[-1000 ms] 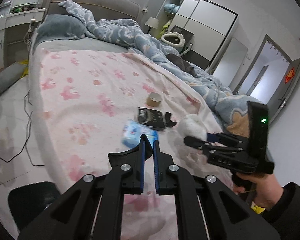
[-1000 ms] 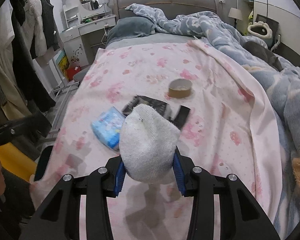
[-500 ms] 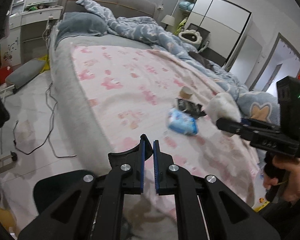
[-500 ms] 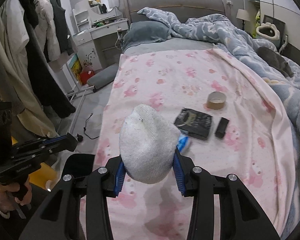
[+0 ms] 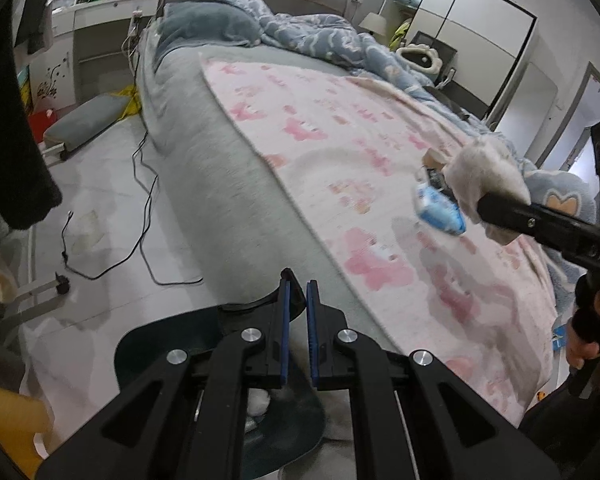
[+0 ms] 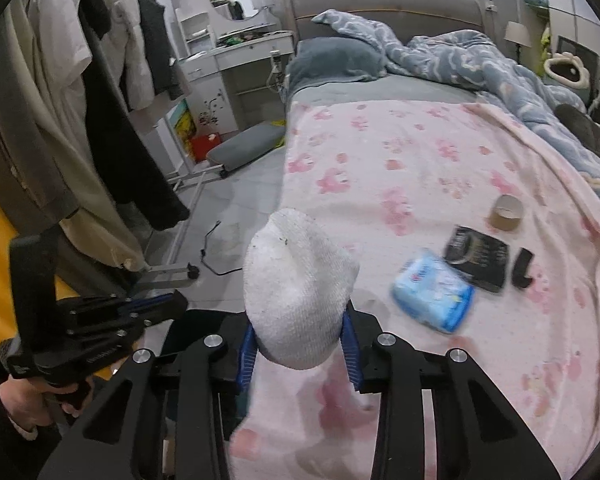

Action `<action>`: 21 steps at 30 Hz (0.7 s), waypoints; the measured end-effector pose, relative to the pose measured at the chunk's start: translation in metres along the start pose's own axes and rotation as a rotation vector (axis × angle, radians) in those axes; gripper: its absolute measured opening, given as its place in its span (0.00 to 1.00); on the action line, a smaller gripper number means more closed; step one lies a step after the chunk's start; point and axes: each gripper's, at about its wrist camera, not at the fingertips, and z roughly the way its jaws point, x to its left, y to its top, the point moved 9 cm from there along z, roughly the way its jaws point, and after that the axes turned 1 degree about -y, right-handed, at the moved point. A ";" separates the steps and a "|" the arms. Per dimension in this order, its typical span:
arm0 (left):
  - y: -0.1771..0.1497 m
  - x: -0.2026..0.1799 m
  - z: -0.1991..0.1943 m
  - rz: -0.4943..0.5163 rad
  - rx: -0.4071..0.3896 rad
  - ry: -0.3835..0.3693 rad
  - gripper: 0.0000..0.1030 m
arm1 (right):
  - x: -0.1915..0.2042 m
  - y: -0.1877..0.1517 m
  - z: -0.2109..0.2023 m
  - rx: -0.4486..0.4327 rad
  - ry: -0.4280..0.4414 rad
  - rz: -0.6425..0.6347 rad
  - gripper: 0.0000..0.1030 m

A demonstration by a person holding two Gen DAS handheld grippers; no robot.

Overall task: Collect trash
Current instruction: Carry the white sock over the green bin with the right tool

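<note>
At the left, off the bed's near edge where bare grey floor (image 5: 112, 184) lies open, our left gripper (image 5: 296, 280) hangs clenched and empty over a dark bin (image 5: 220, 380), while our right gripper (image 6: 300, 336), jaws just closing, grasps a white fuzzy sock (image 6: 296, 280), toe upright, above the pink flowered blanket's (image 6: 440, 152) near edge.
</note>
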 end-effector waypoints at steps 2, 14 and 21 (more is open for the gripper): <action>-0.006 0.009 0.001 -0.008 0.013 0.009 0.09 | 0.011 -0.001 0.005 0.009 0.015 -0.010 0.34; -0.046 0.059 0.018 -0.054 0.144 0.079 0.09 | 0.081 -0.014 0.040 0.082 0.093 -0.093 0.32; -0.082 0.085 0.034 -0.123 0.273 0.081 0.09 | 0.106 -0.030 0.067 0.152 0.098 -0.127 0.32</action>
